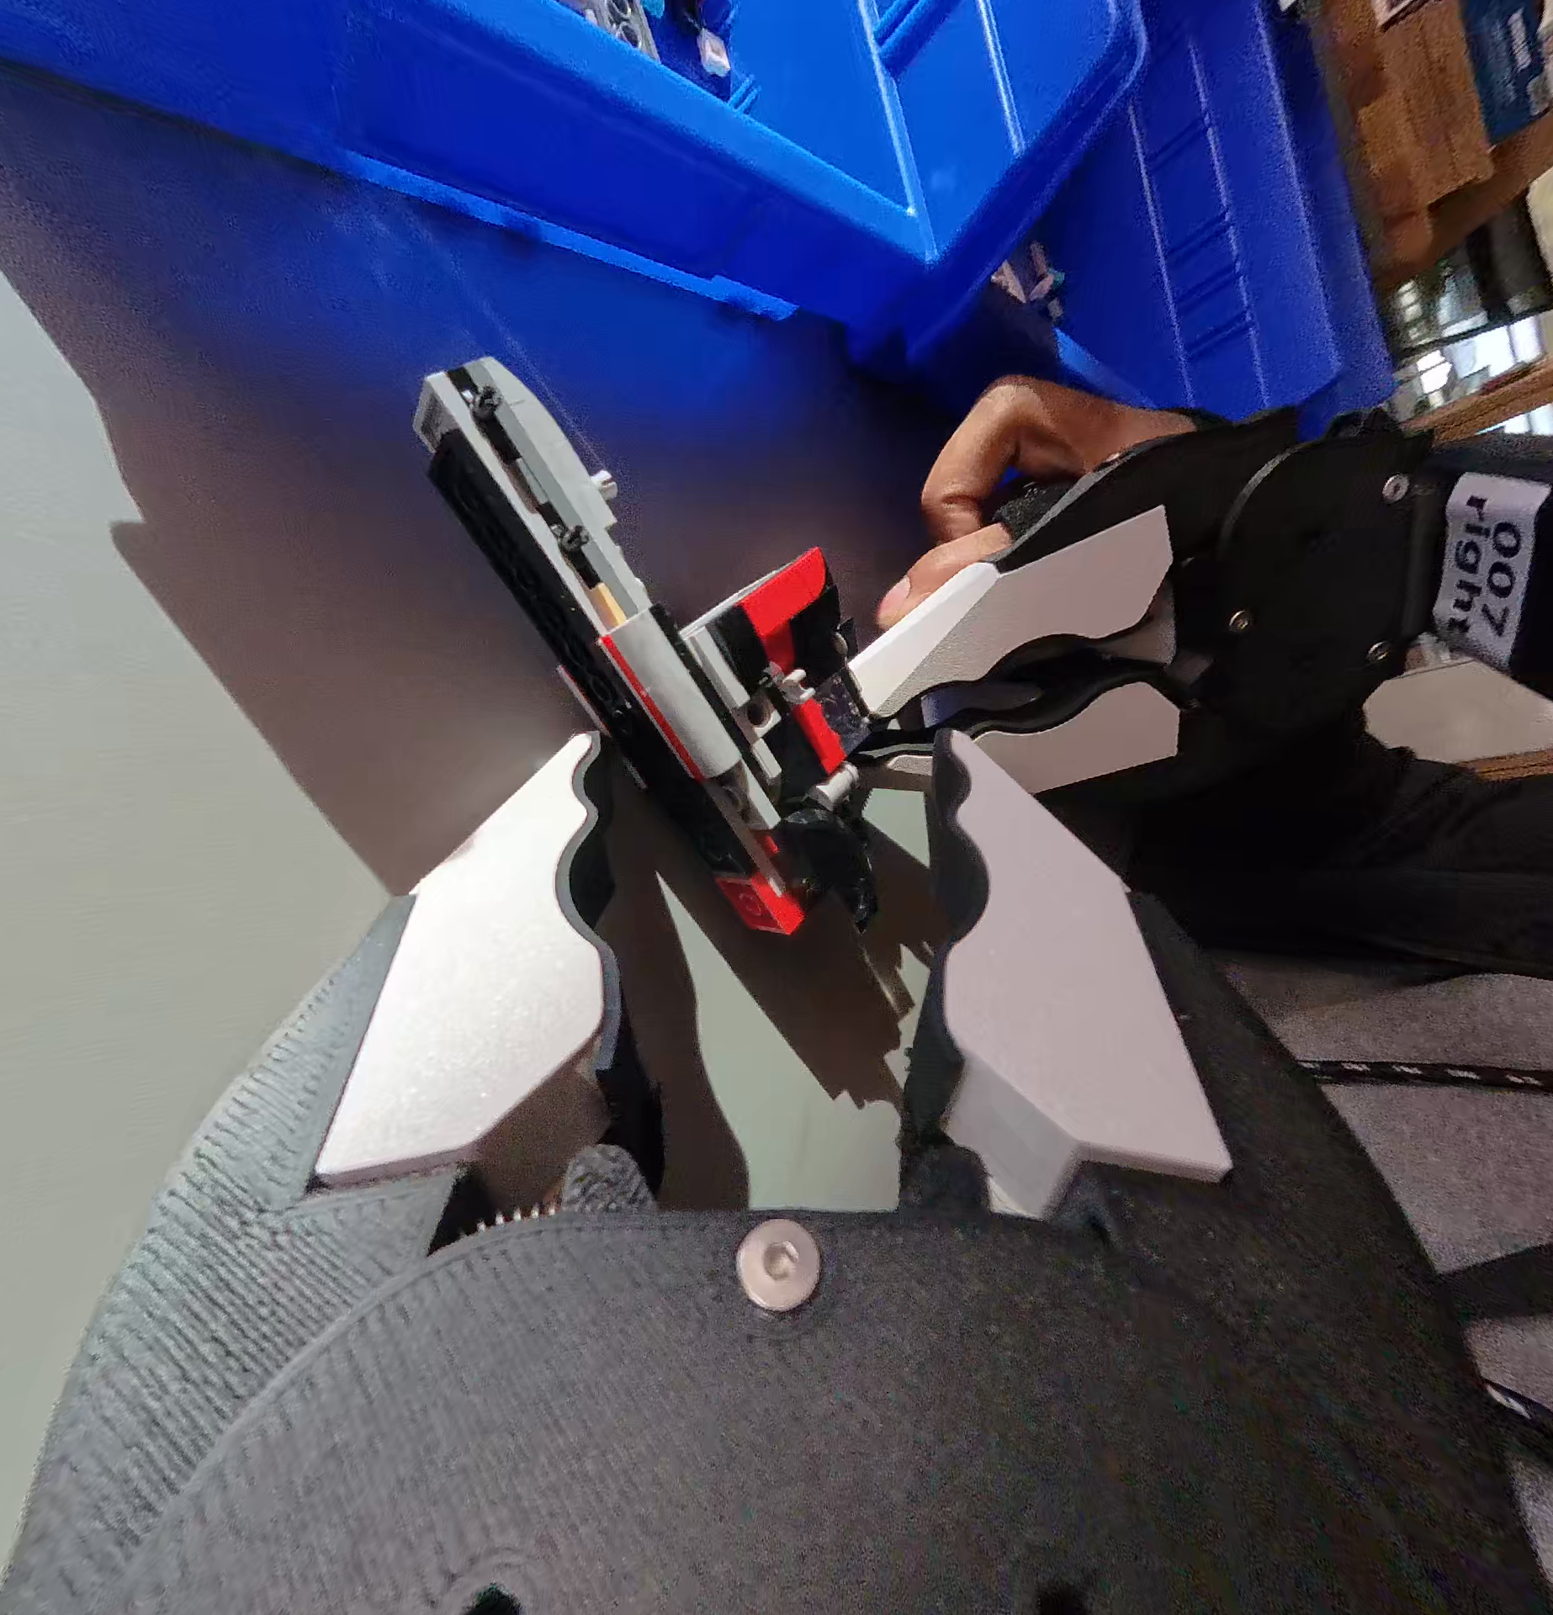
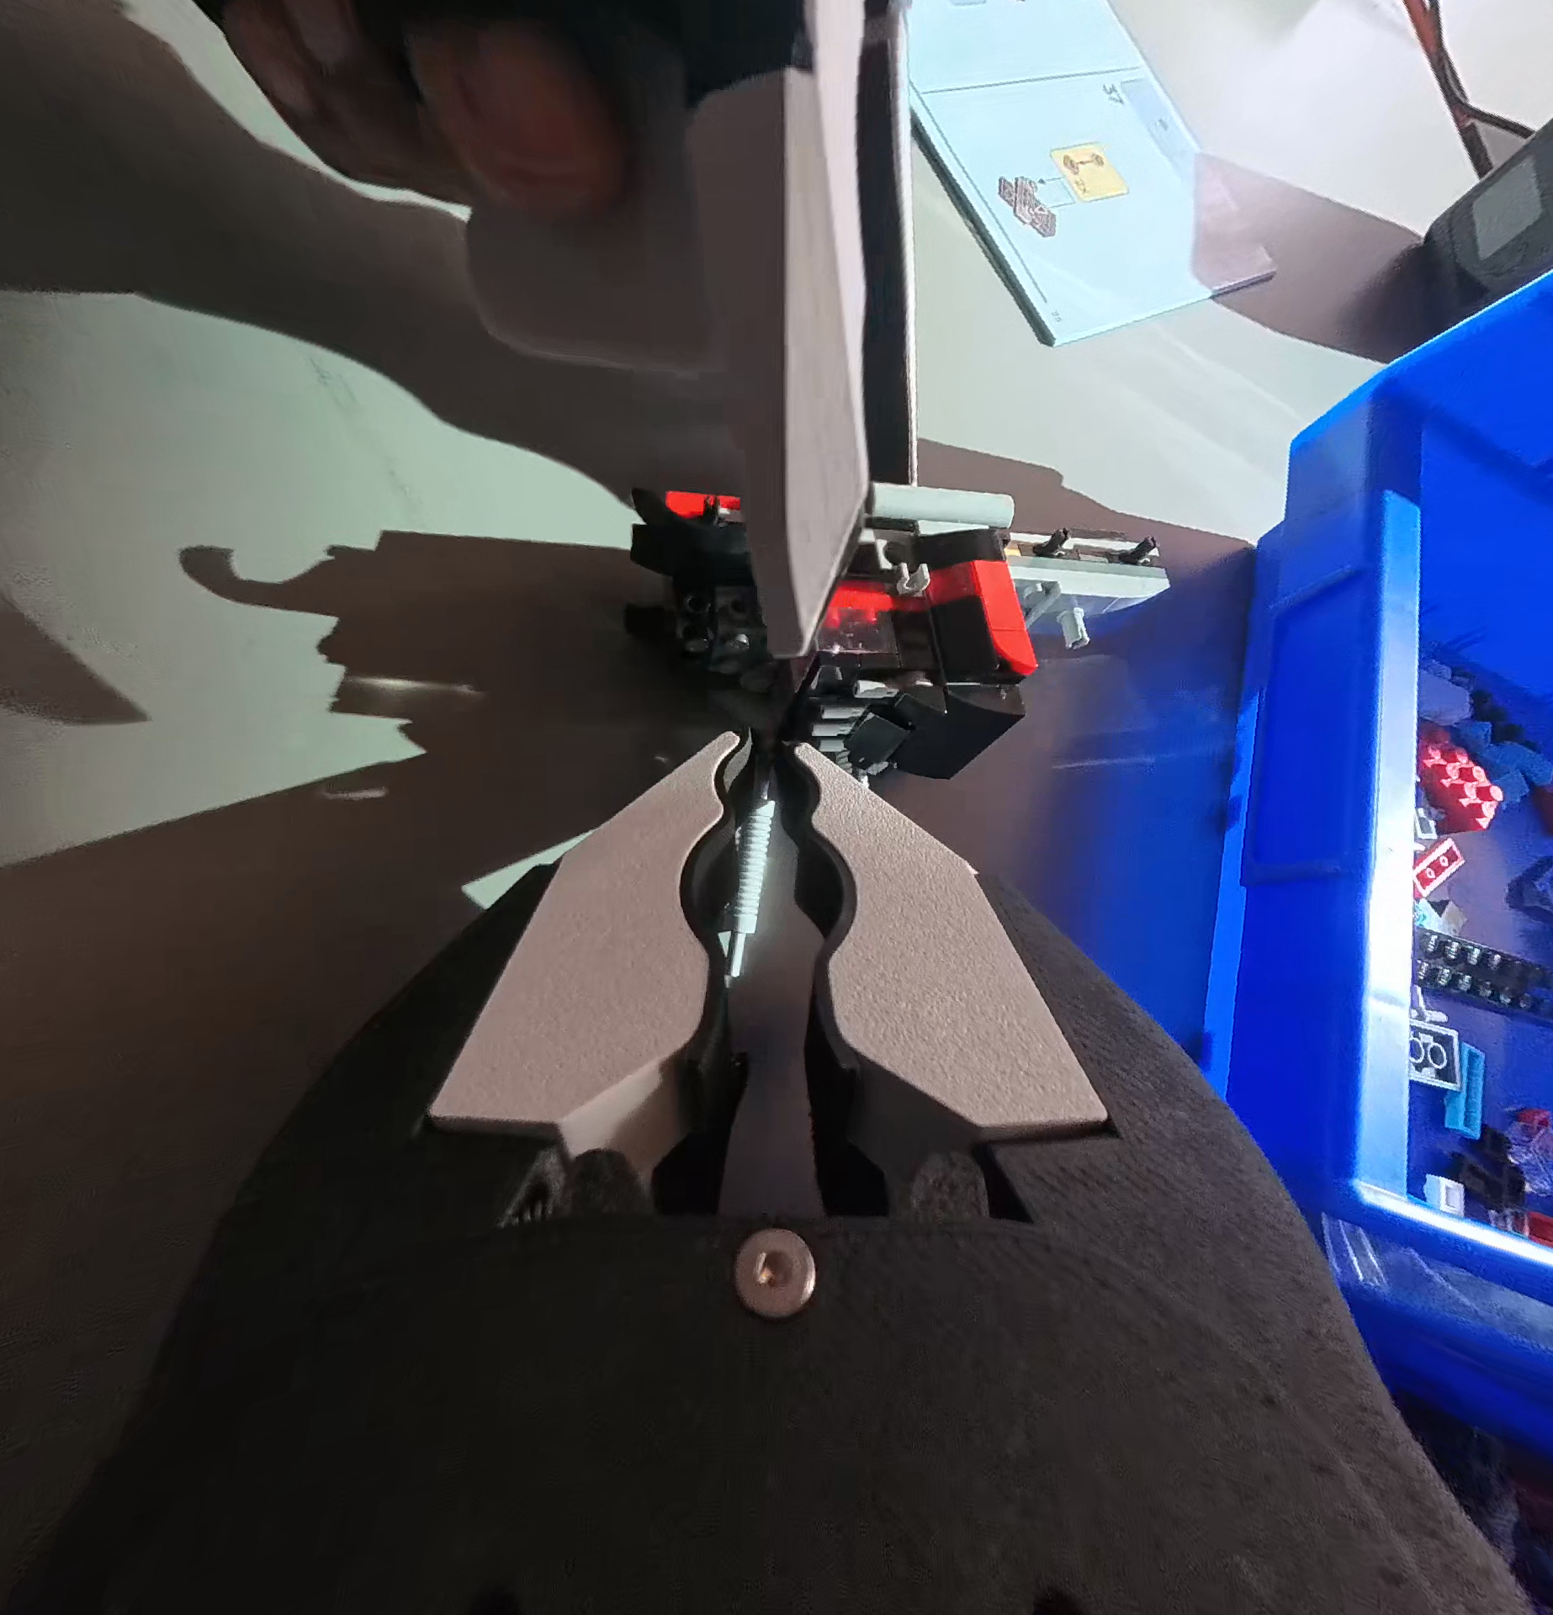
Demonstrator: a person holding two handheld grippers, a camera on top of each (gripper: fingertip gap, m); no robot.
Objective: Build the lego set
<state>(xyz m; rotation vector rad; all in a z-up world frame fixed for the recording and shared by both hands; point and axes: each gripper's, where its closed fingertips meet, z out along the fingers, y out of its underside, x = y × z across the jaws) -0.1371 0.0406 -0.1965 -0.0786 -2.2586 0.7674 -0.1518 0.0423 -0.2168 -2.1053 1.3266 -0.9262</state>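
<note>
The lego model (image 1: 668, 664), a long grey and black body with red and black blocks, stands tilted on the table. It also shows in the right wrist view (image 2: 948, 629). My left gripper (image 1: 773, 756) is open, and the model's lower end lies between its fingers. The left finger's tip rests against the model, and the right finger stands just clear of it. One left finger (image 2: 808, 393) crosses in front of the model. My right gripper (image 2: 766, 747) is shut on a thin grey ridged pin (image 2: 747, 861). Its tips meet the model's red and black end (image 1: 873, 703).
A blue bin (image 2: 1332, 699) of several loose bricks stands right beside the model, and it also shows in the left wrist view (image 1: 755, 192). An open instruction booklet (image 2: 1061, 192) lies beyond the model. A hand (image 1: 974, 498) holds the right gripper. A black device (image 2: 1507, 210) sits far right. The grippers are tip to tip, or close to it. Left tips and right tips are each some 35 centimetres from the black device (image 2: 1507, 210).
</note>
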